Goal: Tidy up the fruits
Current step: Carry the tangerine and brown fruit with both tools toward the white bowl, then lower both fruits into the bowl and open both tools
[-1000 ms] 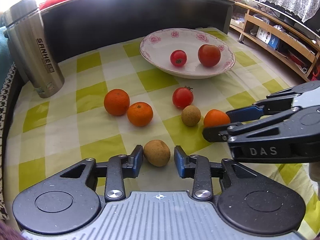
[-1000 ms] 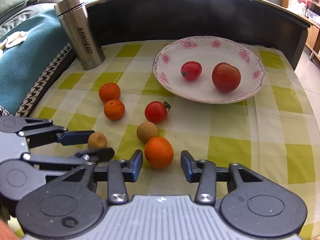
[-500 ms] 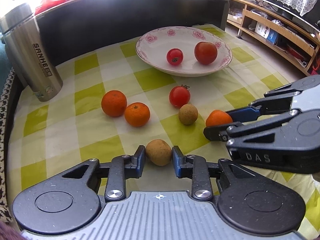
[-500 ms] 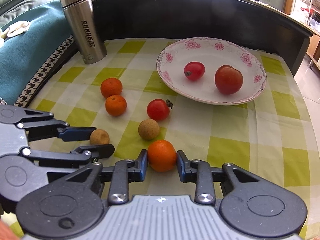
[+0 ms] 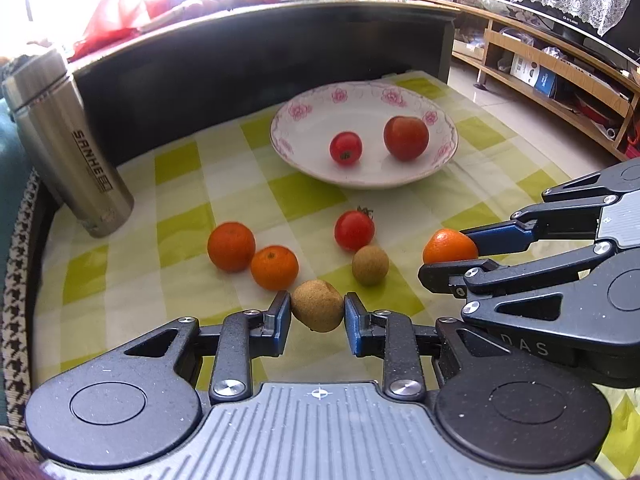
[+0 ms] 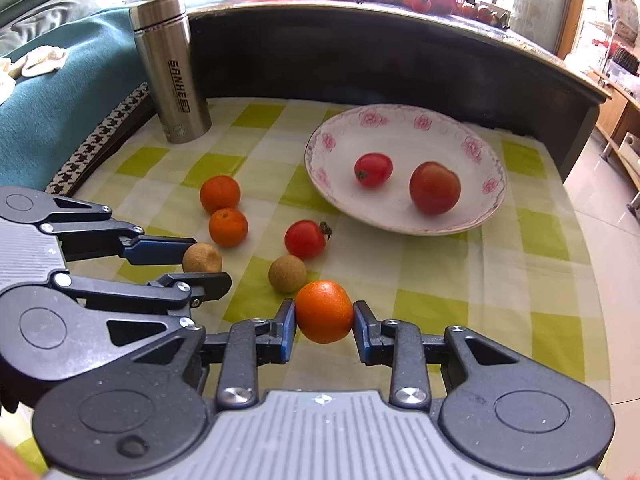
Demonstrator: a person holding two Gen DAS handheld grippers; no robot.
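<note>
My left gripper (image 5: 317,312) pinches a rough brown round fruit (image 5: 317,310); my right gripper (image 6: 324,312) clamps a small orange tangerine (image 6: 324,311). Beyond on the checked yellow-green tablecloth (image 6: 532,292) lie loose fruits, then the floral white plate (image 6: 472,146) holding two red tomatoes (image 6: 435,187).

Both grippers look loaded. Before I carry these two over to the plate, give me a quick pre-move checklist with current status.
1. Left gripper shut on the brown fruit, both pads touching: ok.
2. Right gripper shut on the orange, gripped at its widest part: ok.
3. Held fruits lifted clear of the tablecloth: cannot tell.
4. Free room in the plate beside the small tomato and the large tomato: ok.
5. Straight path to the plate: not ok for the left gripper; the loose tomato and second brown fruit lie ahead, so go over them.
6. Grippers apart from each other: ok, but close.
</note>
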